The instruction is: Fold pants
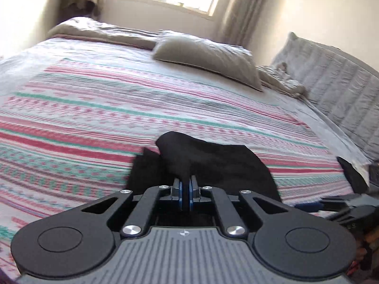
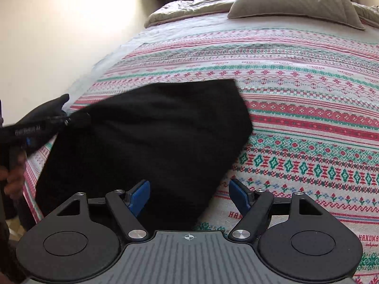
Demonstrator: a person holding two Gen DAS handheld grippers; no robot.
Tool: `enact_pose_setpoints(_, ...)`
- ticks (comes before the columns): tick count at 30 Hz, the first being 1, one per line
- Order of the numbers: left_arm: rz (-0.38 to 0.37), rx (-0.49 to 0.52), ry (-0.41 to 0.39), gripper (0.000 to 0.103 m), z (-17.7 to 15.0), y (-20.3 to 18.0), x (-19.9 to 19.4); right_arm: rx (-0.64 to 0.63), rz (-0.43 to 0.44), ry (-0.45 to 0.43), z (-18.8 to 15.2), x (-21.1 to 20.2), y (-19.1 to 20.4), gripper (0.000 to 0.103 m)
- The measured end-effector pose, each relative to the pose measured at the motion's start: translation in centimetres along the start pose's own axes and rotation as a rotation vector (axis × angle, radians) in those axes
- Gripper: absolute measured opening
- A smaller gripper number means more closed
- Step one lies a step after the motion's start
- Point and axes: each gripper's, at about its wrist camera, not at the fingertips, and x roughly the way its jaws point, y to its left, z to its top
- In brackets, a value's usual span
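At the far left of the right wrist view a person's hand (image 2: 13, 177) grips the handle of the left claw (image 2: 67, 118), whose black body carries pale lettering, too blurred to read for sure. Its tip is clamped on the left edge of the black pants (image 2: 154, 146), and the soft, matt cloth is drawn to a taut point there. From its own camera the left claw (image 1: 186, 190) shows both blue pads pressed together on a bunched fold of the pants (image 1: 206, 161), which rises in a dark hump just ahead of the fingers.

The pants lie on the bed (image 2: 308, 108), near its left edge, as a broad, roughly fan-shaped dark mass with no visible seams or print. Beneath them is a woven bedspread (image 2: 296, 156) in white with bands of red, teal and pink: rows of small flowers, diamonds and zigzags. Repeated words run along some bands; "HANDMADE" seems to be the reading, partly cut off at the lower right.

The right claw (image 2: 189, 198) stands open over the near edge of the pants, its blue pads (image 2: 139, 197) well apart; the cloth lies between and under them without being pinched.

Farther back a plump beige pillow (image 2: 296, 2) with piped edges rests at the head of the bed, beside a crumpled beige duvet (image 2: 189, 9).
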Motion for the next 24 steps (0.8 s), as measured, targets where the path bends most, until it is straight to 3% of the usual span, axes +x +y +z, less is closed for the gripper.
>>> enact_pose_setpoints(7, 0.120, -0.026, 0.009, 0.006, -0.5, 3.0, -0.3, 0.020, -0.001, 0.012, -0.2, 0.3, -0.3, 0.075)
enact_pose_setpoints(10, 0.193, -0.030, -0.015, 0.019, -0.6, 3.3, -0.5, 0.039, 0.004, 0.019, -0.2, 0.4, -0.6, 0.075)
enact_pose_setpoints(11, 0.204, -0.032, -0.019, 0.035, -0.3, 3.2, -0.4, 0.045, 0.006, 0.021, -0.2, 0.4, -0.7, 0.075)
enact_pose_setpoints(12, 0.187, -0.045, -0.014, 0.054, -0.2, 3.5, -0.5, 0.050, 0.011, 0.024, -0.3, 0.4, -0.8, 0.075)
enact_pose_setpoints(14, 0.087, -0.108, 0.006, 0.069, -0.1, 4.3, -0.6, 0.066, 0.023, 0.030, -0.3, 0.6, -0.9, 0.075)
enact_pose_setpoints(17, -0.034, -0.197, 0.067, 0.069, -0.3, 5.4, 0.3, 0.100, 0.059, 0.047, -0.4, 0.9, -1.2, 0.075)
enact_pose_setpoints(24, -0.175, -0.342, 0.170, 0.066, -1.6, 7.9, 3.1, 0.258, 0.208, 0.084, -0.8, 2.2, -1.9, 0.075)
